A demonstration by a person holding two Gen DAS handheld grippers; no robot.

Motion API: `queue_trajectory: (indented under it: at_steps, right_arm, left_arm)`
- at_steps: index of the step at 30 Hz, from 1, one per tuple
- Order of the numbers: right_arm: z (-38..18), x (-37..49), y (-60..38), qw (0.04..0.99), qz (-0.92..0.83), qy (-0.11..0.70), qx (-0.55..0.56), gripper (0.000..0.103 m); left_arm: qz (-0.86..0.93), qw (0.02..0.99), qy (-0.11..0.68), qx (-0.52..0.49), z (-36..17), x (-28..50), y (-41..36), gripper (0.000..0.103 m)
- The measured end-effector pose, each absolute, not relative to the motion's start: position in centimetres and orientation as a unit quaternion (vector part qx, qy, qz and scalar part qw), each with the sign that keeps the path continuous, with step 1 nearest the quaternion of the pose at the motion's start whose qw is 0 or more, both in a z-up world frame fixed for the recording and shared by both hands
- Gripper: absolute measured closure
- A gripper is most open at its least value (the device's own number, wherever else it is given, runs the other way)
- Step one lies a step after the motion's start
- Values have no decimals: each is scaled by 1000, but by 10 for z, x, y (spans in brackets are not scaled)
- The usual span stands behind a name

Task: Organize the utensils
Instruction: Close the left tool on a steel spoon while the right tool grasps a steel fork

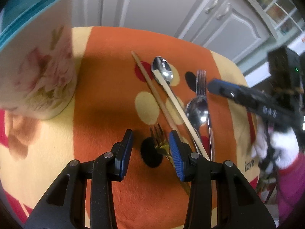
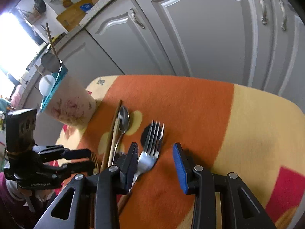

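Window glare (image 2: 11,43) blows out one edge; fisheye bending, slight motion blur, soft shadows elsewhere.

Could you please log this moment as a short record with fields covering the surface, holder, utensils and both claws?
surface: orange and cream patterned cloth
holder: floral cup, upright at the cloth's edge, already holding utensils
loose utensils: gold fork, silver fork, spoon, second spoon, chopsticks
left claw: open, over the gold fork
right claw: open, over the silver fork
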State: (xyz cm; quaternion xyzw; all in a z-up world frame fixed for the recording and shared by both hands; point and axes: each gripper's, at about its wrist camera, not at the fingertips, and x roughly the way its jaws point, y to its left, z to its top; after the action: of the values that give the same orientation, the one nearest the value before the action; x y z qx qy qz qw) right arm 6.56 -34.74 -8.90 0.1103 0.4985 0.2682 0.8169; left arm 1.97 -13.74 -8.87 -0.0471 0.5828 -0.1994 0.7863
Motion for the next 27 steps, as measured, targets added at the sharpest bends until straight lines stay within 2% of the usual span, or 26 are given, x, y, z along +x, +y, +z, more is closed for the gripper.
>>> queue_trajectory:
  at_steps: [12,13,14,17,21,27]
  right_arm:
    - [-104,86,-345,797,341,482,130,67]
    - [-104,86,-345,796,341,482,132,70]
    - [-105,87,-345,795,340,485,134,79]
    - [-105,87,-340,795,331,493,125,95]
    - [-96,75,-335,804,322,489,98,100]
    - [-70,48,-356,830,284,469,101,100]
  left_arm:
    - [-247,770,588,-11,-90,34,-149,90]
    - [-252,770,586,-3,-90,34,-151,90]
    - [-254,770,585,2,-90,32,-152,92]
    - [-261,768,585,15,-90,29,-157,99]
    - [-259,769,585,7,-88,27,-157,100]
    - [-252,774,581,-16,-79,21,-146,102]
